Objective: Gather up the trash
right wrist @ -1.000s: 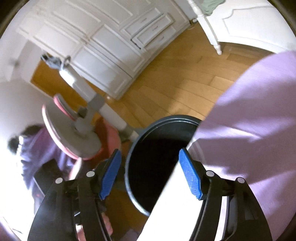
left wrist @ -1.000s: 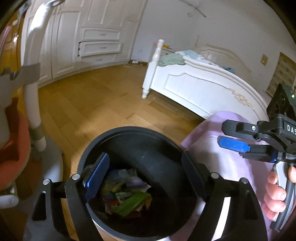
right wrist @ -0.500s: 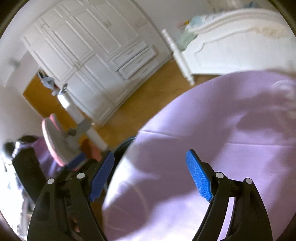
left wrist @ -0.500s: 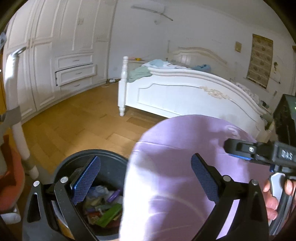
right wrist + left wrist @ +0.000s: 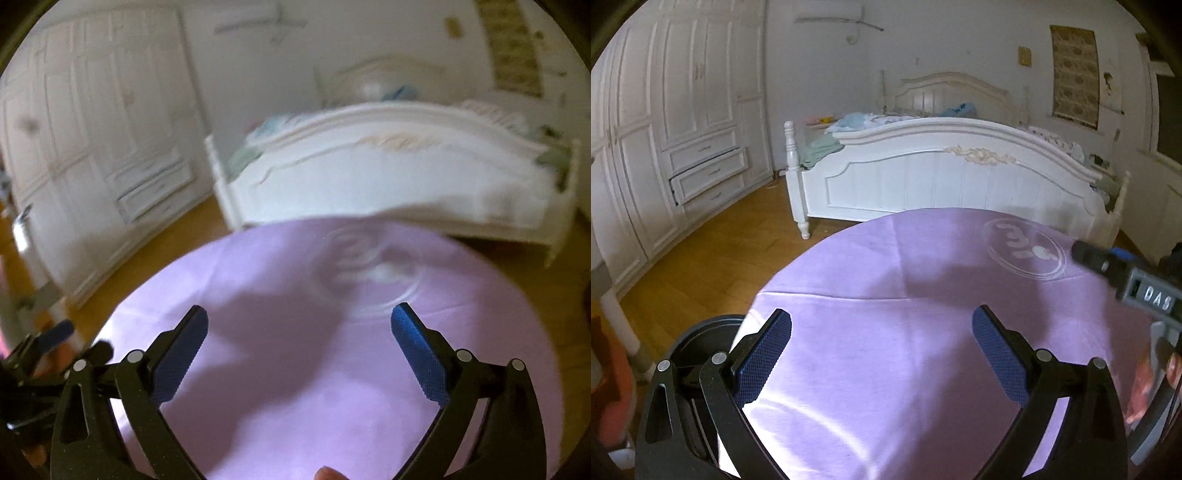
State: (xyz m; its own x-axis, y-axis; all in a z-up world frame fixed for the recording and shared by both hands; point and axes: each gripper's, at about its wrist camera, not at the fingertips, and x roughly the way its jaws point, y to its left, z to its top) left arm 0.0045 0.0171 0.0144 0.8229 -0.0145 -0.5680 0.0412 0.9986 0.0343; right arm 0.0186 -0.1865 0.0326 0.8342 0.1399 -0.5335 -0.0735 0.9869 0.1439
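Swung up off the black bin (image 5: 701, 332), now at the lower-left edge of the left view; both grippers (image 5: 882, 354) (image 5: 299, 347) wide, empty, over the lilac-clothed table (image 5: 886, 273); drop judged complete.

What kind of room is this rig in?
A bedroom, almost certainly: a white carved wooden bed with bedding piled on it, a white built-in wardrobe with drawers, and a wood parquet floor.
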